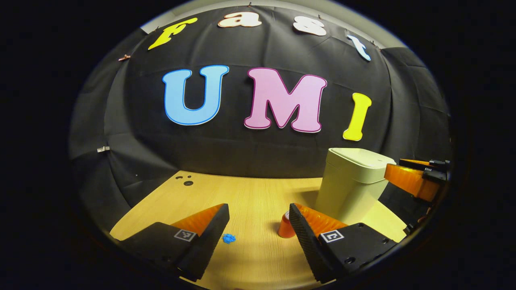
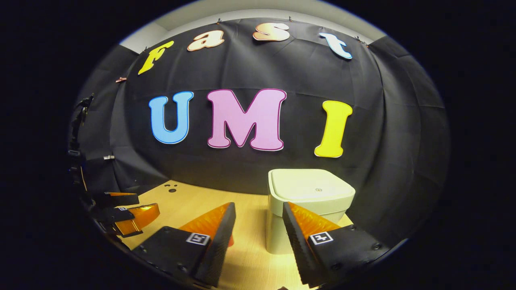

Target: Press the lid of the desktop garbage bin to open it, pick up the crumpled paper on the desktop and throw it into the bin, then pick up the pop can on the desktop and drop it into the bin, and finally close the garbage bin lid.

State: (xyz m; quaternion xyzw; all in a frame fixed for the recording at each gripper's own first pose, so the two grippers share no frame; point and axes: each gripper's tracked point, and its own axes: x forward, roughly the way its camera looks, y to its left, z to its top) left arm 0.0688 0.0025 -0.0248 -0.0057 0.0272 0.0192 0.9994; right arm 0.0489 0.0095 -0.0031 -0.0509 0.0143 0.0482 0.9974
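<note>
Both claws gape empty: left claw above the pale wooden desk, near a small orange pop can and blue crumpled paper; right claw facing the cream plastic garbage bin, lid down.

The surface looks like pale wood with fine straight grain and a soft sheen. The garbage bin is smooth matt plastic (cream), the pop can is glossy, and the booth wall is matt black cloth.
</note>
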